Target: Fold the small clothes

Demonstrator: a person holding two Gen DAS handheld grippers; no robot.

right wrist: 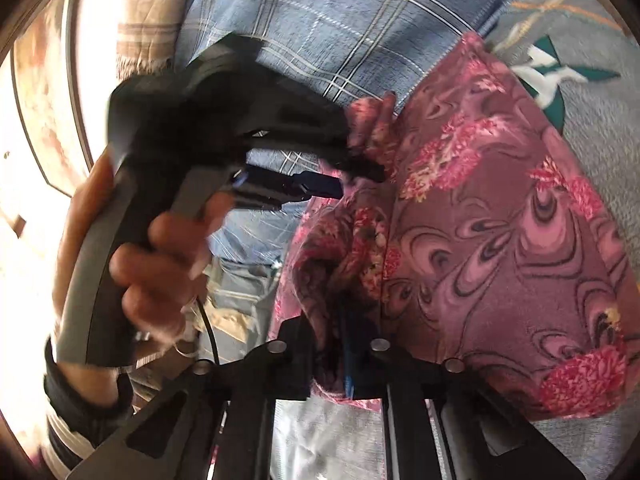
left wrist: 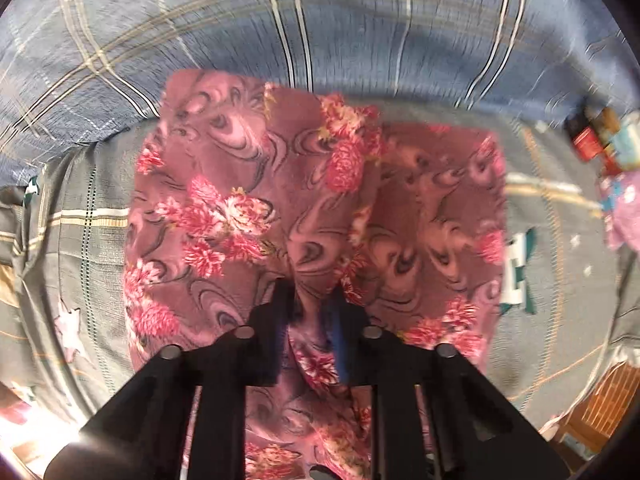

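A: Where is the plum-pink fleece garment with red flowers (left wrist: 280, 200)?

B: Hanging over the bed with the grey patterned bedspread (left wrist: 80, 208), beside the blue plaid quilt (left wrist: 200, 20).

A: And the fingers?

B: The left gripper (left wrist: 310, 300) pinches one bunched edge, the right gripper (right wrist: 340, 320) another; a hand (right wrist: 160, 264) shows.

A: Progress?

B: Early, I'd judge: no finished fold is visible.

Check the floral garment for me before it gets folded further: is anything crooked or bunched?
Yes. The floral garment is puckered where the left tongs pinch it, and its far edge is stepped, the left side reaching farther over the plaid bedding than the right.
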